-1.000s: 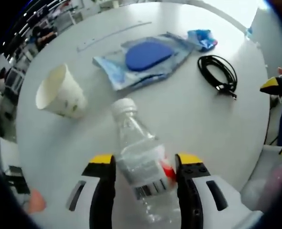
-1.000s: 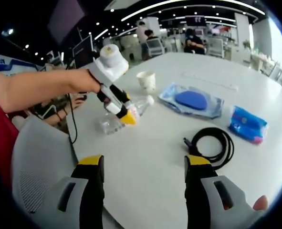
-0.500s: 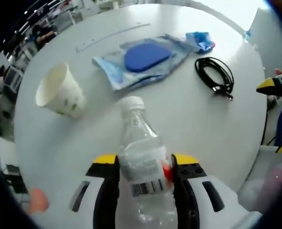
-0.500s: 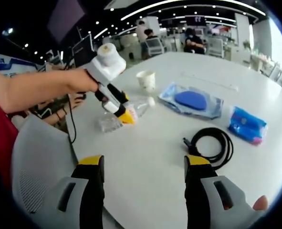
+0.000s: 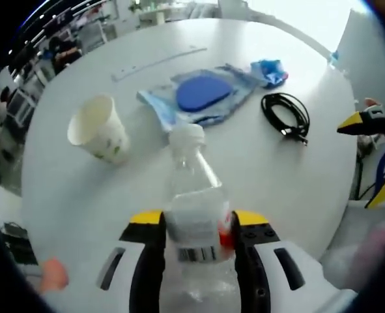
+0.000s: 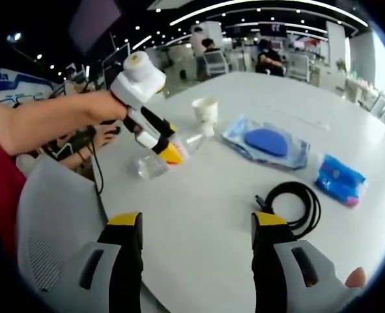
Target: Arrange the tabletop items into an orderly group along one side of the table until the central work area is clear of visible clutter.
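Both jaws of the left gripper pressed against the sides of a clear plastic water bottle, whose white cap pointed toward the middle of the round white table. Past the cap lay a blue mouse pad in a clear bag, with a paper cup on its side near one edge, a coiled black cable toward the opposite edge, and a blue tissue pack beyond. The right gripper hovered over the table's near edge, jaws apart and holding nothing.
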A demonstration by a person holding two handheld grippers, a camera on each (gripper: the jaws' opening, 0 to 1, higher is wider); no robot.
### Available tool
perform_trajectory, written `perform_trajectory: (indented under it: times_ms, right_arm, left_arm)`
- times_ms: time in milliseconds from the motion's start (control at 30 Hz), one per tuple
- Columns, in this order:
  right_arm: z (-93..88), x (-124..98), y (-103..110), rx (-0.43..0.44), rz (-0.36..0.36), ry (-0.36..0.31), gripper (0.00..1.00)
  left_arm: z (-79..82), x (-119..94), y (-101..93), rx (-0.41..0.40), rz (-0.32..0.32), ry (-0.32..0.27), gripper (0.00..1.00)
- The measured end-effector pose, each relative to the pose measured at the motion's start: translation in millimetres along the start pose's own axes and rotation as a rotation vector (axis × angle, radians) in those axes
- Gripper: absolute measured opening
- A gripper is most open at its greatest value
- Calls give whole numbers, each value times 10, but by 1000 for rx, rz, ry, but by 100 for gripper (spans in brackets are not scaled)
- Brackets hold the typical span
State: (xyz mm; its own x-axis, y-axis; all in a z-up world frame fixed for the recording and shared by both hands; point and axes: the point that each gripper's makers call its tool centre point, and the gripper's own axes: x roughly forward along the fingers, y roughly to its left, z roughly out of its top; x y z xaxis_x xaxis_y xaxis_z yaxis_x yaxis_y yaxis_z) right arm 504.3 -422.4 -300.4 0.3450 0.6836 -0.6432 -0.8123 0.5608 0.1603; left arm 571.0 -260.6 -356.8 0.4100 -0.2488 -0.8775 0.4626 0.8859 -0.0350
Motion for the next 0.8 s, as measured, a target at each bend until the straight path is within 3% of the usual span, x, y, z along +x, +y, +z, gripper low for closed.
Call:
perform_trajectory:
  times_ms: [467, 800]
  right_arm:
    - [125, 21, 136, -50, 9, 11, 68]
    - [196, 38, 255, -85, 18, 21, 68]
  left_arm:
    - [60, -343, 43, -11, -10, -113, 36]
    - [-50, -526, 70, -14, -23, -166, 35]
